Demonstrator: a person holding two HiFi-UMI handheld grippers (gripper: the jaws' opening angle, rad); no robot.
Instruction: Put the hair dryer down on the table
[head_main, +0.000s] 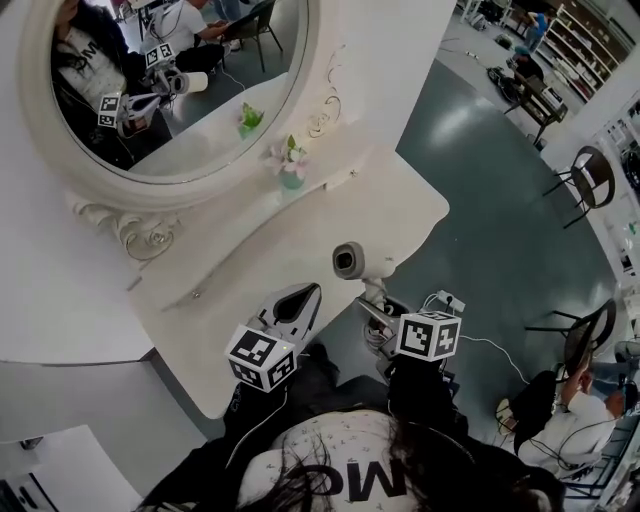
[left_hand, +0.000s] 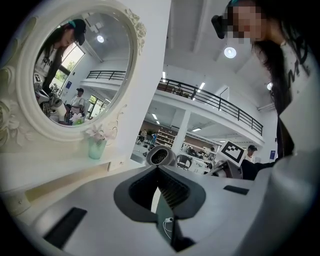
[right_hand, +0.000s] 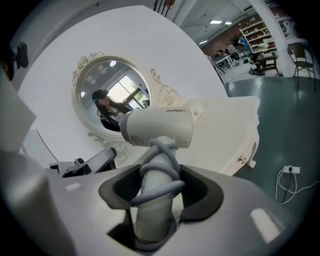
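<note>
A white hair dryer (head_main: 350, 262) with a grey cord wound round its handle (right_hand: 155, 195) is held upright in the air at the front edge of the white dressing table (head_main: 330, 215). My right gripper (head_main: 378, 316) is shut on that handle, and in the right gripper view (right_hand: 155, 175) the barrel (right_hand: 157, 127) stands above the jaws. My left gripper (head_main: 297, 303) hovers just left of the dryer over the table's front edge; its jaws meet at the tips with nothing between them (left_hand: 159, 170). The dryer's barrel (left_hand: 160, 156) shows beyond them.
A round ornate mirror (head_main: 170, 80) stands at the back of the table, with a small green vase of flowers (head_main: 290, 168) in front of it. To the right are grey floor, a cable with a plug (head_main: 447, 298), chairs (head_main: 590, 175) and seated people.
</note>
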